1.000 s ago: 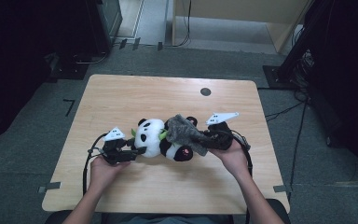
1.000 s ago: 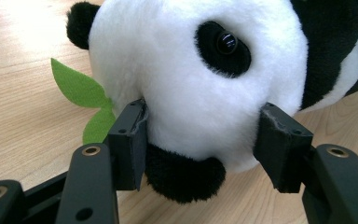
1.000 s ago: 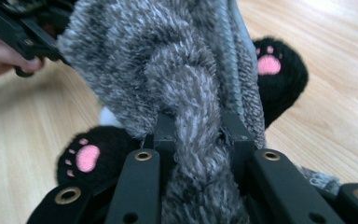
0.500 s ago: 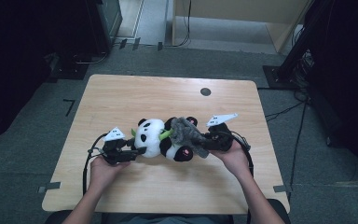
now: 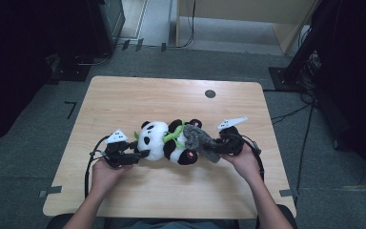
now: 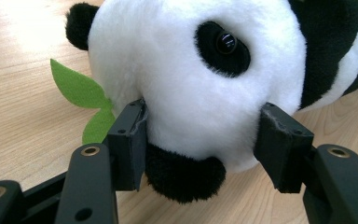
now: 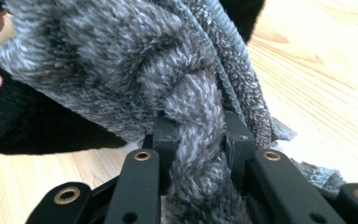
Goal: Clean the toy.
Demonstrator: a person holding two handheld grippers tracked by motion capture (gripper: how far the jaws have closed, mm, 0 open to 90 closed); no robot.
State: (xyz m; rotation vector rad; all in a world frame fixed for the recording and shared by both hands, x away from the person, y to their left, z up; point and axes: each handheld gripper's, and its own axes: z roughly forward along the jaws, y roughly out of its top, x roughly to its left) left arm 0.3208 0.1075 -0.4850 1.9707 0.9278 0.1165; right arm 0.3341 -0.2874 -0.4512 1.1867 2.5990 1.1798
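A wooden table point(image 5: 138, 100) with a round dark grommet point(image 5: 210, 93) stands on grey carpet point(image 5: 38, 143).

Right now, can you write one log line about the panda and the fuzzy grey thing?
left gripper: shut on panda head | right gripper: shut on grey fuzzy cloth at panda's feet | panda: lying on table
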